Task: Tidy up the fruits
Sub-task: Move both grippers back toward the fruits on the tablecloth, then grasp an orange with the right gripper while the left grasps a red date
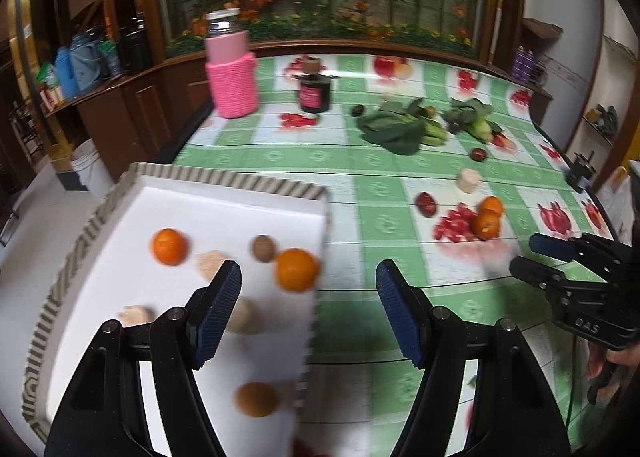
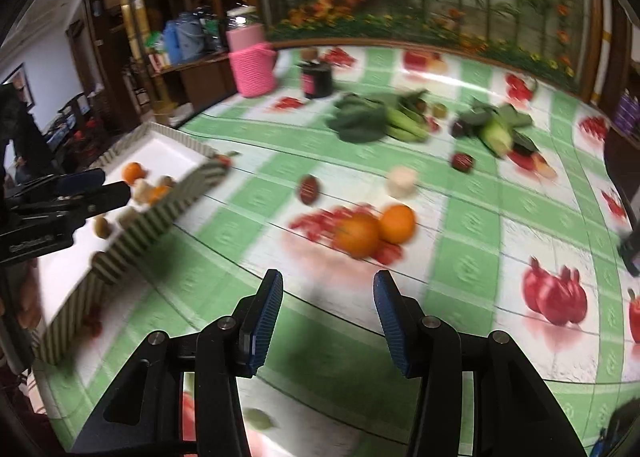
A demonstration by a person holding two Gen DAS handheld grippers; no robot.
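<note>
Green-and-white checked counter (image 1: 360,161) printed with red fruit. White tray (image 1: 224,213) with a grey-and-cream striped rim. Orange oranges (image 2: 374,231). Dark red jujube (image 1: 426,204). Pink knitted jar sleeve (image 1: 233,87). Black gripper (image 1: 308,277) with blue ribbed pads (image 1: 218,315).

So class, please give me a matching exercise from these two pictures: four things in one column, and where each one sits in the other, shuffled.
Things:
1. pair of oranges
2. pink knitted jar
3. kiwi
4. leafy greens

Places:
A. inside the white tray
B. on the tablecloth, on a printed cluster of red fruit
C. far left part of the table, beside a small dark jar
D. middle of the far side of the table, lying loose

Pairs: 1-B, 2-C, 3-A, 4-D
</note>
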